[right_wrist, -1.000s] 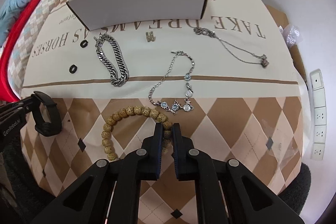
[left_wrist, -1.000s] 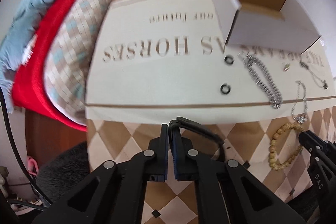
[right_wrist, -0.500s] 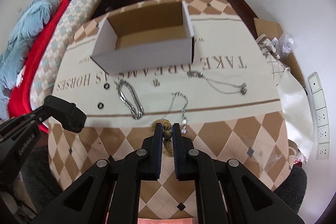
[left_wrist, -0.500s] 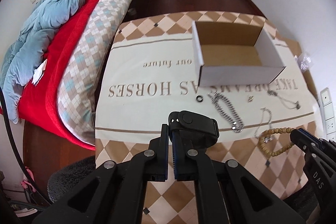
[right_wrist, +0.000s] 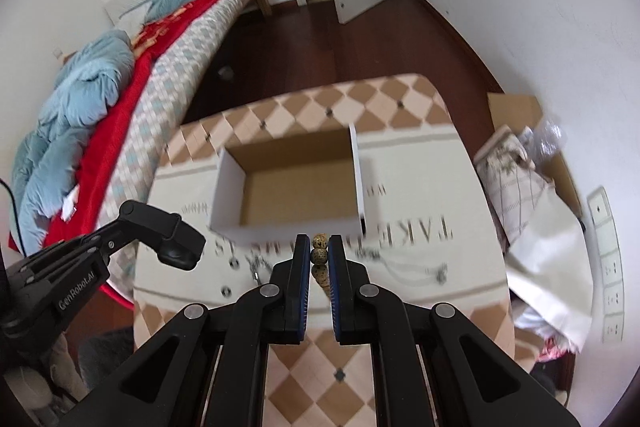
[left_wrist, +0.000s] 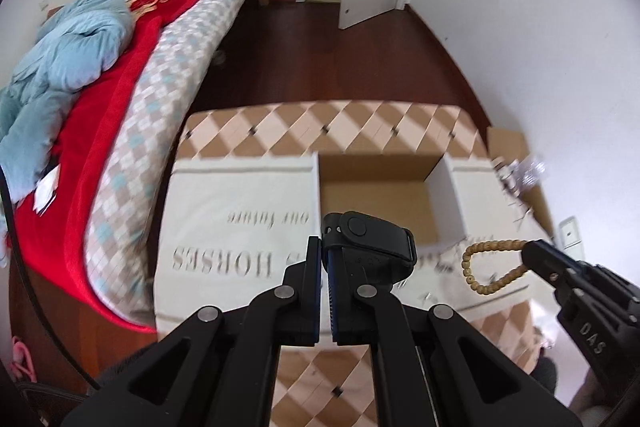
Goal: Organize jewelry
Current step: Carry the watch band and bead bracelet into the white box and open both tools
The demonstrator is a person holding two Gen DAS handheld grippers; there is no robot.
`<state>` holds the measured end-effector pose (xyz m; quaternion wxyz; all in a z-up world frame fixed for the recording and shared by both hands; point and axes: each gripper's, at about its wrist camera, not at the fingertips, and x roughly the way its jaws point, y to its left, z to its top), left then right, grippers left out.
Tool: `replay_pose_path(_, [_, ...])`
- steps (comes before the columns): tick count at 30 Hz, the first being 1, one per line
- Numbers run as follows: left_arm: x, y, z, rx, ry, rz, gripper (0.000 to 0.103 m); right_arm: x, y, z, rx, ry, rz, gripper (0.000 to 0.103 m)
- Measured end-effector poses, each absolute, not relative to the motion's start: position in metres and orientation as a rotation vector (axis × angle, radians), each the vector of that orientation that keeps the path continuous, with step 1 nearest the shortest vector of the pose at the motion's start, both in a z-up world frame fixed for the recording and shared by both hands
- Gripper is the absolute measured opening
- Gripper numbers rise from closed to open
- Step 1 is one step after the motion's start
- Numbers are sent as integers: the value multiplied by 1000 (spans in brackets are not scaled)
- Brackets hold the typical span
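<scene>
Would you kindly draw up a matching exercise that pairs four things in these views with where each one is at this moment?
Things:
1. black wristband
2. wooden bead bracelet
3. cardboard box
4. blue duvet

Places:
A. standing open on the table
B. pinched in the right gripper
C. piled on the bed
D. pinched in the left gripper

Pairs: 1-D, 2-B, 3-A, 4-C

We are seeing a matt black plastic band [left_wrist: 370, 237], wooden-looking speckled beads [left_wrist: 486, 267], a plain cardboard box [right_wrist: 294, 183], a printed cloth cover [right_wrist: 420, 171] and glossy dark wood flooring [left_wrist: 320, 67].
</scene>
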<state>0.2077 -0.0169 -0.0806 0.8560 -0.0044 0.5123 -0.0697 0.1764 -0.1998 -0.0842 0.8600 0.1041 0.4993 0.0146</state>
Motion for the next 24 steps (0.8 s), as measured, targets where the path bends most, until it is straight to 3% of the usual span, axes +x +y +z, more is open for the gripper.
replay_pose_path(6, [257,-21,-94,-37,1144,-186,1,227,-201,-82,225,1051,61,9])
replay_pose_path(19, [317,-33,-176,-45,1334,-231,1,305,-191,-146,209,1192,89,9])
replay_pose_path(24, [325,-37,-184,-94,1385,-268,9,313,-188,-158,227,1229,131,10])
